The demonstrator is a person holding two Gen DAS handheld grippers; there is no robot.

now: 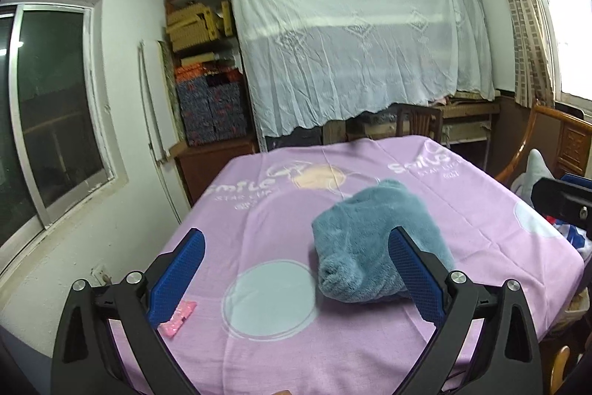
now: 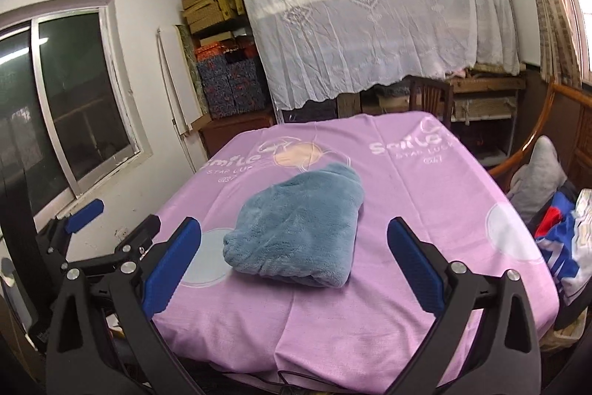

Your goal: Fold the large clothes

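Blue-grey plush fleece garment [image 2: 299,228], folded into a thick bundle, lies mid-table on the lilac printed cloth [image 2: 407,195]. Left gripper [image 1: 296,269] and right gripper [image 2: 294,261] both stand wide open, holding nothing. The pile looks soft, bulky and light; its layered near edge probably offers the surest pinch.

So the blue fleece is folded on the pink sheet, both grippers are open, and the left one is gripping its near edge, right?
Not quite. The left gripper grips nothing: the left wrist view shows its fingers spread wide in front of the fleece, with nothing between them. The rest stands: the fleece lies folded on the pink sheet, and the right gripper is open too.
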